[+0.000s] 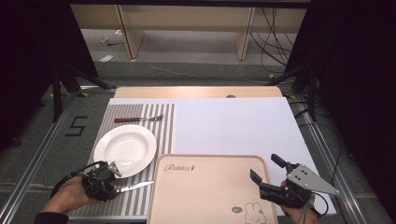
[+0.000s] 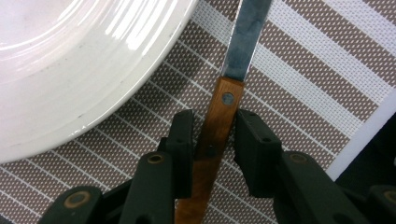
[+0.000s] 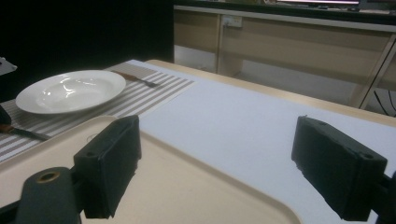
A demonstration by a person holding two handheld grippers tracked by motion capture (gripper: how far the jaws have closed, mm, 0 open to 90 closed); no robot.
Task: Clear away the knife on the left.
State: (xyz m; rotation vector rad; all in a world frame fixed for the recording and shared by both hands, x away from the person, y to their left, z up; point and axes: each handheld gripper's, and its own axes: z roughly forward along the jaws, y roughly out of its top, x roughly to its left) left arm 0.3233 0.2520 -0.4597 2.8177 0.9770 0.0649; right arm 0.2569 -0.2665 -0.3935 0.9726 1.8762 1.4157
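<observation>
Your left gripper (image 2: 212,140) has its pads either side of the knife (image 2: 223,116)'s wooden handle, nearly touching but with slivers of mat showing, so it's not pinched yet. The knife lies on the striped placemat (image 1: 161,122) at lower left of the high view, blade toward the tray (image 1: 205,186). The plate (image 2: 70,60) rim sits just beside it, upper left in the left gripper view. Close off-centre and that handle could twist or skid into the plate. Your right gripper (image 3: 217,163) hangs spread wide over the tray, holding nothing.
</observation>
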